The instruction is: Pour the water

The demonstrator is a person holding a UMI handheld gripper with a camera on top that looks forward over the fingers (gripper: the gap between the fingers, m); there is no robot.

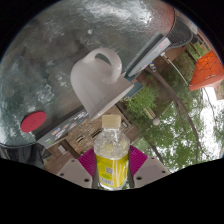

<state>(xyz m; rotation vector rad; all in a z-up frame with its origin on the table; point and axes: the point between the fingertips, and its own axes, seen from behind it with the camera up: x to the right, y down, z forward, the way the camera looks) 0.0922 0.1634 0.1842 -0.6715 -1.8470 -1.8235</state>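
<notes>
Claw (112, 172) closed on a small clear bottle (112, 158), magenta pads (88, 160) pressing its two sides. Bottle held upright relative to the fingers, yellowish liquid inside, pale cap (111, 121) on top and apparently not yet removed. Whole view strongly tilted, as if the claw were rolled to one side, or aimed upward.

Just beyond the cap, a white plastic jug (97, 80) with a loop handle, lying at a slant against a long grey ledge or table edge (130, 85) running diagonally through the scene. Hard to tell whether the jug stands on that surface or leans on it. Jug mouth not visible; contents not visible.

Further off, a broad grey mottled surface (70, 40) filling most of the background, possibly pavement or a wall. A red round object (33, 121) off to one side near it, too small to identify. Green trees (180, 125) on the other side, with an orange-red shape (205, 68) above them, unclear what.

Progress, judged from this alone: early. Bottle picked up and carried, so the grasp done. No stream of water seen, cap seemingly in place, no receiving vessel clearly open. Left to do, most likely: uncapping, lining a mouth over a container, tipping, setting down.
</notes>
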